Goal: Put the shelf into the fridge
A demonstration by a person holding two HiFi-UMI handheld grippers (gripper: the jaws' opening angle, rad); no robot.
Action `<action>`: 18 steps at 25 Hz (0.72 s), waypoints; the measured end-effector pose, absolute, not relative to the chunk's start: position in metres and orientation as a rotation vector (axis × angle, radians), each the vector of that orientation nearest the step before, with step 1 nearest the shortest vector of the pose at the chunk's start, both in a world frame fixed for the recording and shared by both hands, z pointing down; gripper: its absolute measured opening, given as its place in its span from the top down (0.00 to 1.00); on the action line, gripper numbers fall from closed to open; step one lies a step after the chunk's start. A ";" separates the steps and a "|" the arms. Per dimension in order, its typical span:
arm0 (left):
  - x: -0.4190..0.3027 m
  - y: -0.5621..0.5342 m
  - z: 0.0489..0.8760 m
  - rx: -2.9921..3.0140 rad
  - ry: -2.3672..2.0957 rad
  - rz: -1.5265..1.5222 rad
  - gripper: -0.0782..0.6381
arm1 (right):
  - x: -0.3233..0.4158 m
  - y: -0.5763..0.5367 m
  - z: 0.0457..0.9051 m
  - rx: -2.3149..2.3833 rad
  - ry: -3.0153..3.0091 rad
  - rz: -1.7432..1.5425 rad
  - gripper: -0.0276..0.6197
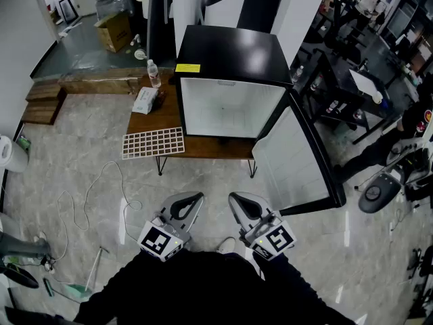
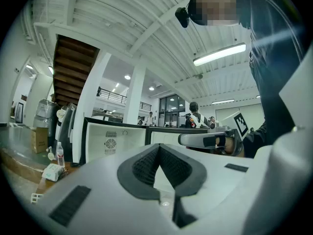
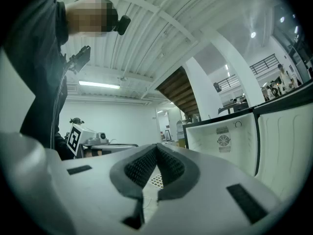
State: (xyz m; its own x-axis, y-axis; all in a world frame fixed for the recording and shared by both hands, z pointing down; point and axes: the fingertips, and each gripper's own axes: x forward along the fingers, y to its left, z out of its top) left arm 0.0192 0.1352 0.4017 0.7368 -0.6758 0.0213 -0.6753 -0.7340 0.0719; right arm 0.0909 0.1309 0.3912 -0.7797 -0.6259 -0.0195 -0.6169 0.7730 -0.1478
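Shelf: a white wire grid lying flat on the front left corner of a low wooden table. It sits ahead of me and to my left. Its long axis runs left to right along the table's front edge, and its left and near edges seem to hang slightly past the wood.

Just to its right, on the same table, stands the black fridge. Its white inside faces me and looks bare. Its door is swung open toward me on my right side.

I hold both claws low and close to my body, well short of the table. The left gripper is closed tip to tip with nothing between its jaws. The right gripper is closed and empty too. Both will have to open before either can take the grid.

The left gripper is the nearer one to the shelf, which lies forward and slightly left of it. The right gripper points more toward the fridge opening.

Bare floor lies between me and the table, apart from a thin cable looping off to the left. A tissue pack and a water bottle sit behind the shelf, clear of its near edge. I judge the overhanging near edge the easiest place to grip, and the open door is the edge to keep clear of on the right.
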 end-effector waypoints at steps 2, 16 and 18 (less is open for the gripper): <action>0.023 0.138 0.403 2.844 -1.111 -0.006 0.89 | 0.095 0.133 0.393 -1.016 2.901 -0.217 0.96; 0.040 0.140 0.412 2.693 -1.116 -0.150 0.89 | 0.113 0.131 0.399 -0.916 2.881 -0.277 0.95; 0.036 0.139 0.417 2.624 -1.137 -0.190 0.89 | 0.108 0.130 0.401 -0.863 2.893 -0.288 0.95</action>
